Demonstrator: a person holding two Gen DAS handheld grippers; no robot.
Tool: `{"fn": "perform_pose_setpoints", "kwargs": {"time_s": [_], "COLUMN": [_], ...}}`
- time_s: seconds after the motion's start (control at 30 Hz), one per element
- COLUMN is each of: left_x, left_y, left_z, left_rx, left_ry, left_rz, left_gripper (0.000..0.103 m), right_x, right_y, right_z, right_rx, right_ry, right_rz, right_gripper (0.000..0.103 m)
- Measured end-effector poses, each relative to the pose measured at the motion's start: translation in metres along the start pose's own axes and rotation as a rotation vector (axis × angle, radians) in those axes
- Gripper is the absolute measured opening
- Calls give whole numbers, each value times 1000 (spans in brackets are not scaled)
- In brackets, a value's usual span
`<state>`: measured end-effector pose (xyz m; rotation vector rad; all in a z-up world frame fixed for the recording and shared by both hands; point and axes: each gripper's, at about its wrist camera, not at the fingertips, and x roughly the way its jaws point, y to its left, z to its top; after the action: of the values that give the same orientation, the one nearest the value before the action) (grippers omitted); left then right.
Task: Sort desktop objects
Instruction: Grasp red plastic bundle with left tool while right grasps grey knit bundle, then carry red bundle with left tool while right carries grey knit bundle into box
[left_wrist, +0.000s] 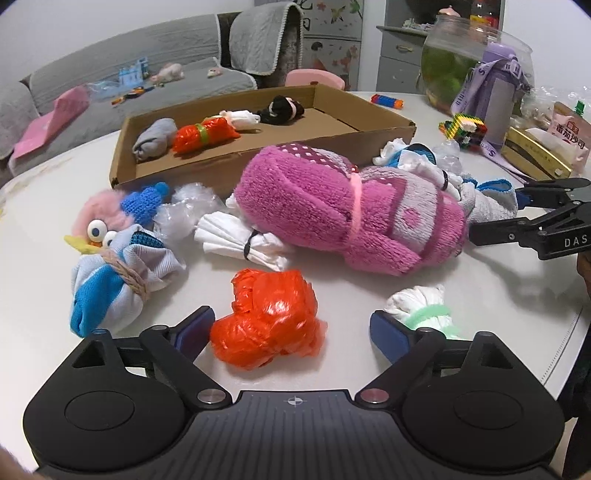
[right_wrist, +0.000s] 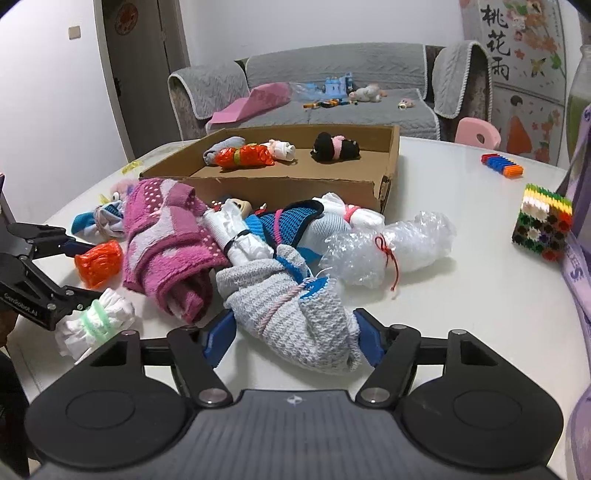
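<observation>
Your white surface carries a shallow cardboard box toward its far side. In front of that box, tied bundles lie scattered: a magenta towel roll, an orange plastic bundle, a grey knit bundle and a bubble-wrap bundle.

A grey sofa stood behind the white table, with a pink cushion and small toys on it. A glass fish bowl held green water. A pink chair back showed.

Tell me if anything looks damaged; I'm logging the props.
The cardboard tray has a ragged, torn near corner, seen from the right wrist. The bundles look intact.
</observation>
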<state>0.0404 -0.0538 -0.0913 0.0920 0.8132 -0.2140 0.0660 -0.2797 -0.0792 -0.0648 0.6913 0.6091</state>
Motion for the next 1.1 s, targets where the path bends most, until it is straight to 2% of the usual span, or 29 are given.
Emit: {"fn": "perform_pose_setpoints", "kwargs": {"time_s": [0.07, 0.1, 0.17, 0.3, 0.5, 0.53, 0.63, 0.83, 1.1], "left_x": [-2, -2, 0, 3, 8, 8, 1, -6, -45], "left_y": [0, 1, 6, 15, 6, 4, 2, 0, -1], "left_z": [0, 1, 2, 9, 11, 10, 10, 10, 17], "left_rx": [-12, -23, -59, -131, -93, -87, -97, -114, -124], "left_ry": [2, 3, 3, -1, 2, -1, -14, 0, -56], "left_rz": [0, 4, 32, 32, 87, 91, 91, 70, 109], "left_gripper": [90, 93, 94, 93, 91, 89, 55, 53, 53], "right_x": [-5, -6, -7, -2, 7, 6, 4, -3, -30], "right_y": [2, 3, 3, 3, 2, 3, 3, 0, -9], "right_z": [-3, -3, -4, 0, 3, 3, 1, 1, 1], "right_rx": [-5, -8, -21, -22, -29, -33, -30, -4, 66], "right_ry": [0, -1, -5, -5, 7, 7, 6, 1, -73], "right_rz": [5, 6, 6, 7, 4, 2, 8, 18, 38], "right_gripper": [63, 63, 65, 66, 66, 62, 54, 49, 49]}}
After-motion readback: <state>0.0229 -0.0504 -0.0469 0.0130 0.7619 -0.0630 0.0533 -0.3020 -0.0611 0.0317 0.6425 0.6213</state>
